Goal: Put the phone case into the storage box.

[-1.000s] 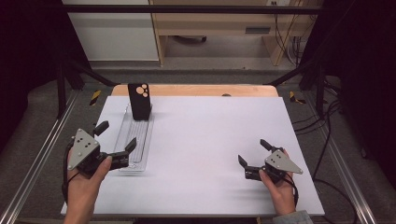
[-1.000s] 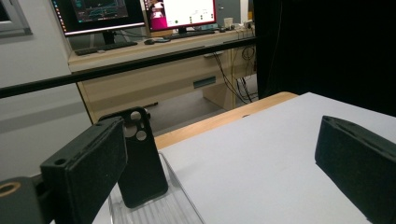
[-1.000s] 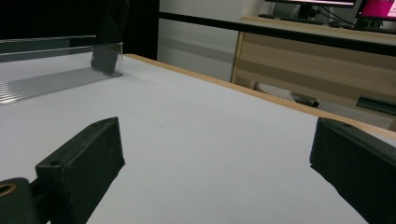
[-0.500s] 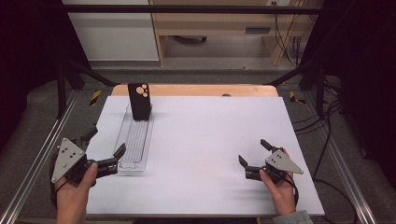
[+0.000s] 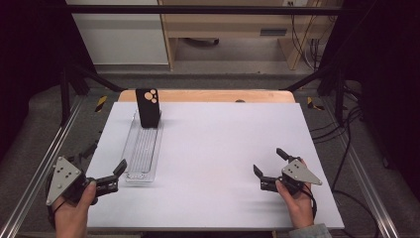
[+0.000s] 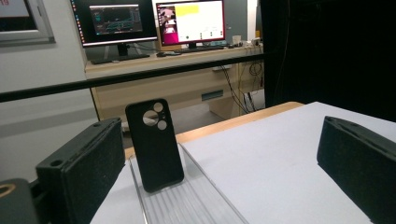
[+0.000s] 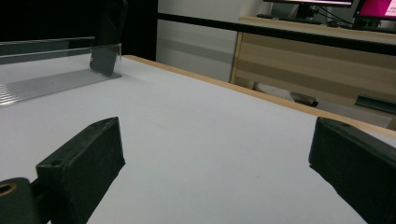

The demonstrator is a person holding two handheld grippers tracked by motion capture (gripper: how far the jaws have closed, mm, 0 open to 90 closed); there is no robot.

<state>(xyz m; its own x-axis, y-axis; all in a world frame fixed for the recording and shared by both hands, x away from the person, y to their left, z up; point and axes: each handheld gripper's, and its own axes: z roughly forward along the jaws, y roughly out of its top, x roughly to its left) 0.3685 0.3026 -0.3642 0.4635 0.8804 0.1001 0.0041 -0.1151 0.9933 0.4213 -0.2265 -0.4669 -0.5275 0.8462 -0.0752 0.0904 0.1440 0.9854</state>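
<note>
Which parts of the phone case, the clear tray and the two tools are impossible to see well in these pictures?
- Phone case: its far face is turned away in the left gripper view; in the right gripper view the top edge cuts it off.
- Clear tray: its near end is cut off at the bottom of the left gripper view.
- Left tool: the hand covers its grip in the high view.
- Right tool: its grip is likewise hidden by the hand.

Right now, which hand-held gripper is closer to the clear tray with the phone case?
The left hand-held gripper: its open jaws sit just beside the clear tray's near end. The right hand-held gripper rests far across the table.
</note>
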